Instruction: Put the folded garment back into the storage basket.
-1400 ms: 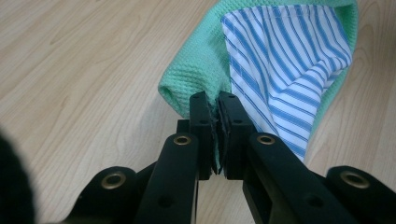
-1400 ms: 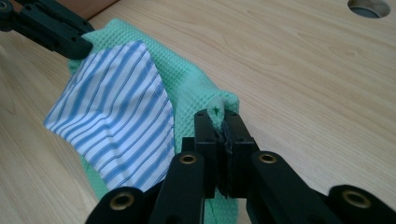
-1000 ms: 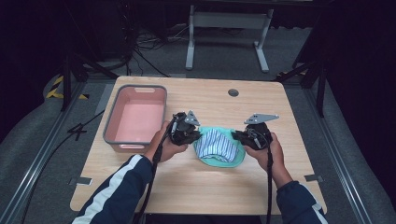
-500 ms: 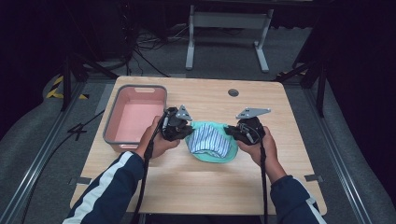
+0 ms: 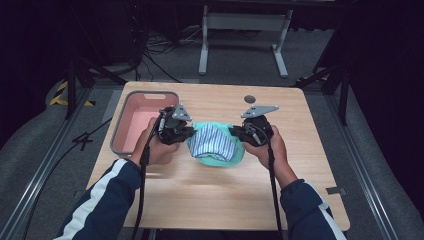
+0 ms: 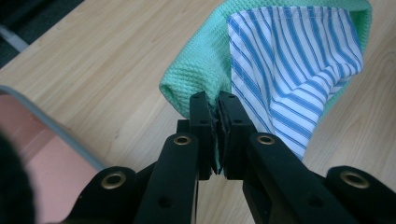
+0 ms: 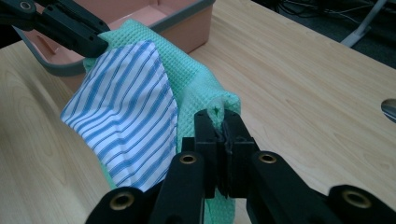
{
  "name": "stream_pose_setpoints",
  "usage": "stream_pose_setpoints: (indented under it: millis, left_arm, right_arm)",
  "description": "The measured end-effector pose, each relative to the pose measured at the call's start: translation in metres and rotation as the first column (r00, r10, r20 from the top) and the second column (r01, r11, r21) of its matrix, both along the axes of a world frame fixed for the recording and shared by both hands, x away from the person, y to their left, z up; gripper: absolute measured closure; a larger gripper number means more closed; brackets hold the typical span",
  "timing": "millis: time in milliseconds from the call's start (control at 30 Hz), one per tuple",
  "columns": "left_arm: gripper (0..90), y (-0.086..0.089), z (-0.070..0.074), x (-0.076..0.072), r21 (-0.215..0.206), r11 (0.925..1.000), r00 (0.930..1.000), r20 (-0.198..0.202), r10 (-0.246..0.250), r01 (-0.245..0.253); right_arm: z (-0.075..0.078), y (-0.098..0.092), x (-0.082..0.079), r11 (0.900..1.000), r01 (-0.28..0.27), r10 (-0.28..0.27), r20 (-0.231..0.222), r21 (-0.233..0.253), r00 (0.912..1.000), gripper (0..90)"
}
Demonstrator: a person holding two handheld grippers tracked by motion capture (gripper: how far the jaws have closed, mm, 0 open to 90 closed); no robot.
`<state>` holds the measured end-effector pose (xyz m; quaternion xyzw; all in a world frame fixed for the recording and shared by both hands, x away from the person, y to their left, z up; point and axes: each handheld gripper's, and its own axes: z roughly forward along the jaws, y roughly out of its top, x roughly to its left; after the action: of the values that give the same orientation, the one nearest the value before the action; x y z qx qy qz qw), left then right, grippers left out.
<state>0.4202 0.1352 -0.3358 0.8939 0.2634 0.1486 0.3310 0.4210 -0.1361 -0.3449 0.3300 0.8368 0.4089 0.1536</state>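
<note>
A green waffle-weave cloth (image 5: pixel 226 158) hangs between my two grippers above the wooden table (image 5: pixel 215 195), with a blue-and-white striped cloth (image 5: pixel 212 142) lying in its sag. My left gripper (image 5: pixel 189 133) is shut on the green cloth's left edge (image 6: pixel 194 70); the striped cloth (image 6: pixel 294 65) lies just right of its jaws. My right gripper (image 5: pixel 235 132) is shut on the opposite edge (image 7: pixel 201 79), a small fold of green poking up between its jaws. The striped cloth (image 7: pixel 126 121) sits to their left there, and the left gripper (image 7: pixel 100 46) shows at the top left.
A pink bin with a grey rim (image 5: pixel 121 131) stands at the table's left, close beside the left gripper; its edge (image 6: pixel 51 126) and wall (image 7: pixel 187 25) show in the gripper views. A small round grey disc (image 5: pixel 249 99) sits near the table's far edge.
Both grippers have carried the hanging cloths leftward and a little away from the person, toward the pink bin. Both grips held throughout.
</note>
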Motion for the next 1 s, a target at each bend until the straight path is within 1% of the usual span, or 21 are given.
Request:
stream_pose_setpoints:
  millis: [100, 233, 300, 333, 433, 533, 567, 633, 667, 733, 767, 800, 833, 900, 967, 1000]
  left_arm:
    - [85.5, 0.009, 0.008, -0.001, 0.002, 0.9998, 0.9997, 0.017, 0.017, -0.017]
    - [85.5, 0.021, 0.016, -0.002, -0.011, 0.9991, 0.9988, 0.023, 0.042, -0.042]
    - [85.5, 0.027, 0.021, -0.002, -0.006, 0.9986, 0.9981, 0.03, 0.053, -0.053]
    - [85.5, 0.031, 0.023, -0.003, -0.011, 0.9981, 0.9977, 0.03, 0.061, -0.061]
    - [85.6, 0.041, 0.028, -0.004, -0.005, 0.9972, 0.9965, 0.038, 0.075, -0.075]
    - [85.6, 0.053, 0.031, -0.004, -0.01, 0.9956, 0.9947, 0.041, 0.094, -0.094]
    - [85.5, 0.057, 0.032, -0.004, -0.01, 0.9947, 0.9937, 0.045, 0.103, -0.102]
    - [85.5, 0.065, 0.033, -0.004, -0.015, 0.9928, 0.9921, 0.04, 0.119, -0.119]
    - [85.5, 0.065, 0.033, -0.004, -0.015, 0.9928, 0.9921, 0.04, 0.119, -0.119]
    - [85.5, 0.072, 0.033, -0.005, -0.018, 0.9914, 0.9906, 0.042, 0.13, -0.13]
    - [85.5, 0.079, 0.033, -0.005, -0.017, 0.9898, 0.9889, 0.042, 0.142, -0.142]
    - [85.5, 0.079, 0.033, -0.005, -0.017, 0.9898, 0.9889, 0.042, 0.142, -0.142]
    - [85.5, 0.083, 0.034, -0.005, -0.007, 0.9887, 0.9876, 0.047, 0.15, -0.15]
    - [85.5, 0.089, 0.035, -0.006, -0.009, 0.987, 0.9862, 0.038, 0.161, -0.161]
    - [85.6, 0.096, 0.037, -0.007, -0.008, 0.9848, 0.984, 0.04, 0.174, -0.174]
    - [85.6, 0.1, 0.038, -0.007, -0.003, 0.9839, 0.9827, 0.048, 0.179, -0.179]
  right_arm:
    - [0.009, 0.009, 0.002, 1.0, -0.015, 0.015, 0.015, 0.001, 0.9998, 86.8]
    - [0.02, 0.022, 0.004, 1.0, -0.031, 0.031, 0.027, -0.001, 0.9992, 86.8]
    - [0.025, 0.028, 0.006, 0.999, -0.037, 0.037, 0.032, -0.001, 0.9988, 86.8]
    - [0.027, 0.03, 0.007, 0.999, -0.039, 0.039, 0.031, 0.002, 0.9988, 86.8]
    - [0.033, 0.041, 0.011, 0.999, -0.049, 0.049, 0.037, -0.002, 0.9981, 86.8]
    - [0.038, 0.052, 0.014, 0.998, -0.06, 0.06, 0.036, -0.003, 0.9975, 86.8]
    - [0.039, 0.056, 0.015, 0.998, -0.061, 0.061, 0.039, -0.002, 0.9974, 86.8]
    - [0.041, 0.063, 0.017, 0.998, -0.066, 0.066, 0.04, -0.003, 0.997, 86.8]
    - [0.042, 0.067, 0.019, 0.997, -0.075, 0.075, 0.04, -0.002, 0.9964, 86.8]
    - [0.042, 0.07, 0.02, 0.997, -0.076, 0.076, 0.038, -0.005, 0.9964, 86.8]
    - [0.041, 0.078, 0.023, 0.996, -0.085, 0.085, 0.039, -0.007, 0.9956, 86.8]
    - [0.041, 0.078, 0.023, 0.996, -0.085, 0.085, 0.039, -0.007, 0.9956, 86.8]
    - [0.041, 0.081, 0.023, 0.996, -0.087, 0.087, 0.035, -0.009, 0.9956, 86.8]
    - [0.042, 0.09, 0.026, 0.995, -0.097, 0.097, 0.032, -0.003, 0.9948, 86.8]
    - [0.042, 0.099, 0.028, 0.994, -0.109, 0.109, 0.031, -0.003, 0.9936, 86.8]
    - [0.043, 0.103, 0.029, 0.993, -0.114, 0.114, 0.033, -0.001, 0.9929, 86.8]
